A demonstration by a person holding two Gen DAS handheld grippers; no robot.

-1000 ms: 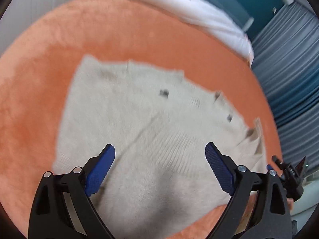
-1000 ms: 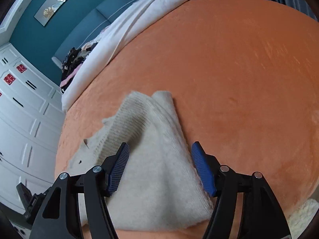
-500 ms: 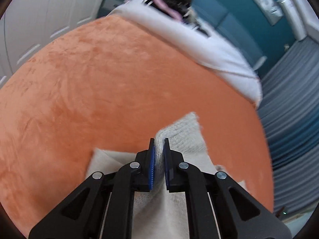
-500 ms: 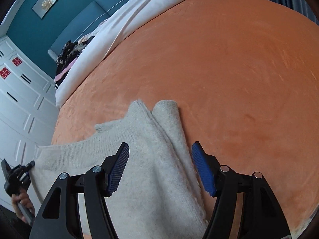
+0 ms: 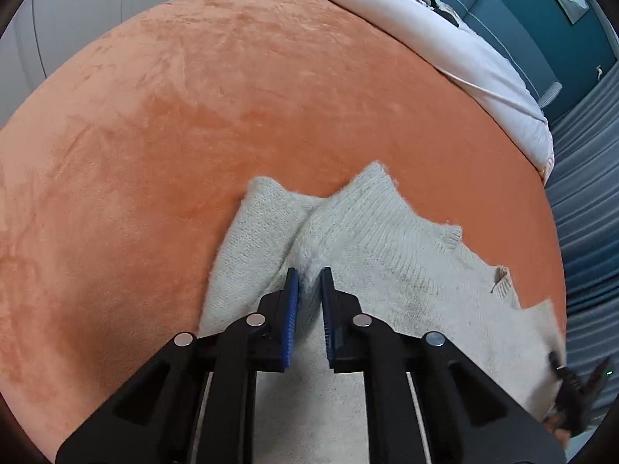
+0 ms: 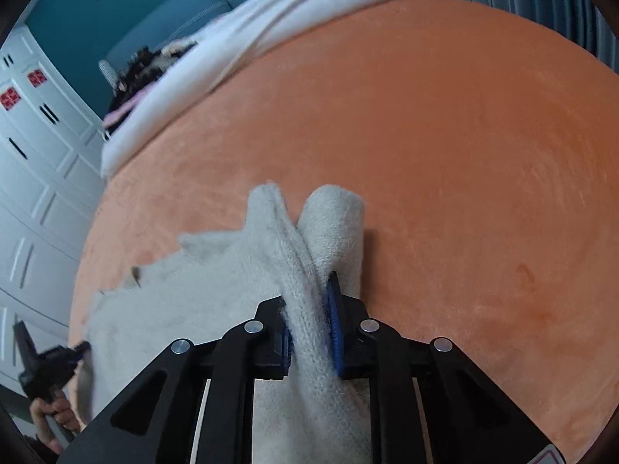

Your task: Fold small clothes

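Note:
A small cream knitted sweater [image 5: 387,255] lies on an orange plush blanket [image 5: 193,135]. My left gripper [image 5: 308,274] is shut on a ridge of the knit near the sweater's left end. In the right wrist view the same sweater [image 6: 216,282] spreads to the left, and my right gripper [image 6: 309,290] is shut on a thick fold of it near the right end. Both pinched ends rise a little off the blanket. The other gripper shows at the far edge of each view, the right one [image 5: 572,394] and the left one [image 6: 46,363].
A white duvet [image 5: 445,38] lies along the far side of the bed, with dark clothes piled behind it [image 6: 147,62]. White wardrobe doors [image 6: 35,162] stand to the left and grey curtains [image 5: 588,178] to the right. Orange blanket surrounds the sweater.
My left gripper closed on the sweater between the first two frames and stays shut. My right gripper was open over the sweater and is now shut on a fold.

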